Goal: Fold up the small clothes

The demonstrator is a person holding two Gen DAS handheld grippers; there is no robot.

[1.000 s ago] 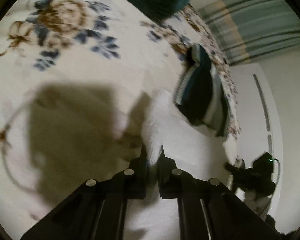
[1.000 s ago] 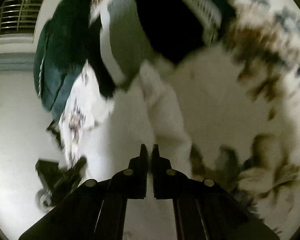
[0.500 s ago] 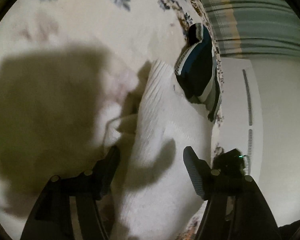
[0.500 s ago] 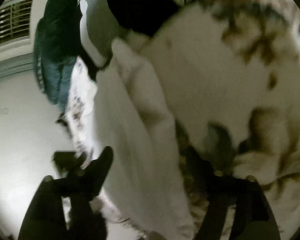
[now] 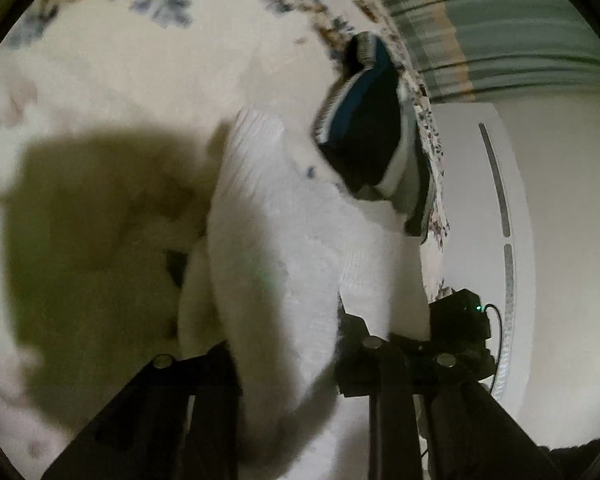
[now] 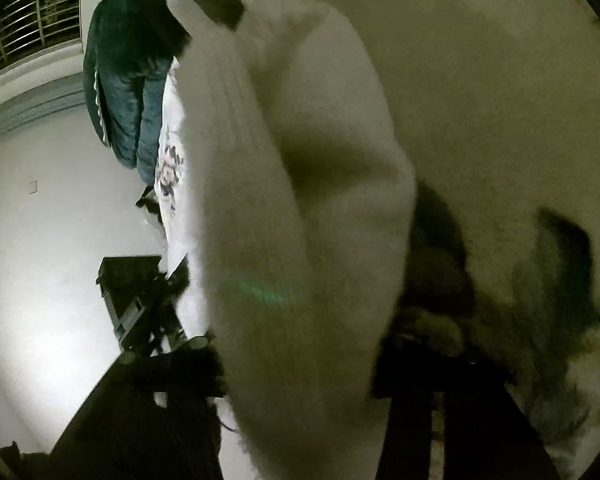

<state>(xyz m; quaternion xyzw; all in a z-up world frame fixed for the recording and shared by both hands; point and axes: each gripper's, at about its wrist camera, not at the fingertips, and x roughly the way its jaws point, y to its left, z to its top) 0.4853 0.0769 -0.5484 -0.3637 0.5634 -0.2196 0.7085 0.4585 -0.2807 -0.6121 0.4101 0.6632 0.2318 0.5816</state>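
A white ribbed sock (image 5: 284, 240) lies lengthwise on the floral bedsheet (image 5: 120, 60) and runs between the jaws of my left gripper (image 5: 288, 344), which are spread either side of it. The same sock (image 6: 300, 220) fills the right wrist view, passing between the spread jaws of my right gripper (image 6: 300, 364). Most of both grippers' fingertips are hidden by the sock. A folded dark blue and grey striped garment (image 5: 376, 140) lies beyond the sock's far end.
A dark teal garment (image 6: 124, 72) hangs at the bed's far edge. The bed edge (image 5: 432, 208) drops to a white floor (image 5: 560, 240). A black device (image 5: 460, 320) with a green light sits by the edge; a black stand (image 6: 136, 296) is on the floor.
Both grippers were shut a second ago, opened half a second ago, and have moved forward so the sock now lies deep between their jaws.
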